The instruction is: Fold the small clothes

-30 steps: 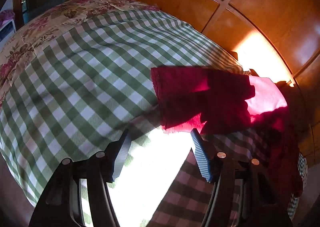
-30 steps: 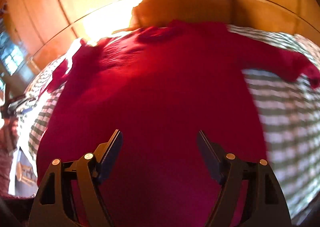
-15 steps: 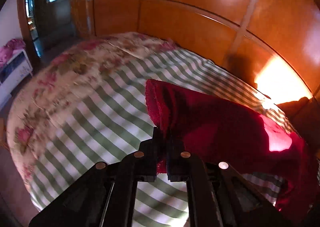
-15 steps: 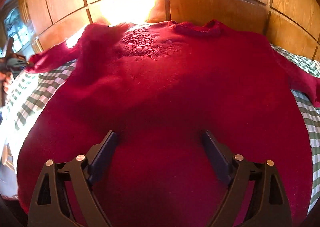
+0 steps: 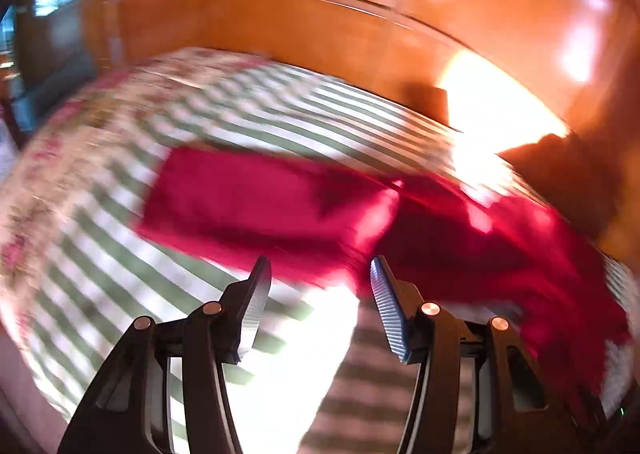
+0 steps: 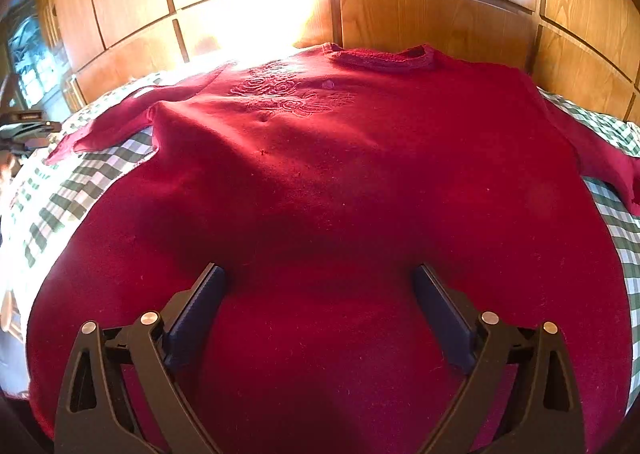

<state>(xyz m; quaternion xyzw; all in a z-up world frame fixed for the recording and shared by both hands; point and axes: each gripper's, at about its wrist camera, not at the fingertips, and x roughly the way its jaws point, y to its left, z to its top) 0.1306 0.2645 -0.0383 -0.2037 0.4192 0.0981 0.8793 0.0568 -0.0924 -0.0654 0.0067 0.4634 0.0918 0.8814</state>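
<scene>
Left wrist view: the left gripper (image 5: 316, 274) has just been opening its jaws; they stand apart with nothing between them, above the sunlit green-checked sheet (image 5: 120, 266). Ahead of the fingertips lies one sleeve (image 5: 248, 202) of the red sweater (image 5: 460, 246), stretched out flat on the sheet toward the floral quilt (image 5: 80, 114). The picture is smeared by motion, so the sleeve's cuff edge cannot be made out exactly. Wooden panelling (image 5: 280, 22) rises behind the bed.

Right wrist view: the right gripper (image 6: 318, 274) has its jaws spread wide and has just been opening them further; both fingertips hover over or rest on the lower body of the red sweater (image 6: 340, 182), gripping nothing. The sweater lies face up on the checked sheet (image 6: 80, 190), its embroidered roses (image 6: 288, 94) and neckline (image 6: 380, 56) toward the panelling, one sleeve (image 6: 132, 118) out to the picture's left and the other sleeve (image 6: 600, 150) to the right.

The garment looks like soft, thick fleece or knit: light, limp, not fragile, and fuzzy enough that the ribbed pads should hold it without slipping. It will sag and drape when lifted, so a pinch at an edge is likely best, at a cuff or the hem corners, with a single layer taken rather than a bunched middle.
</scene>
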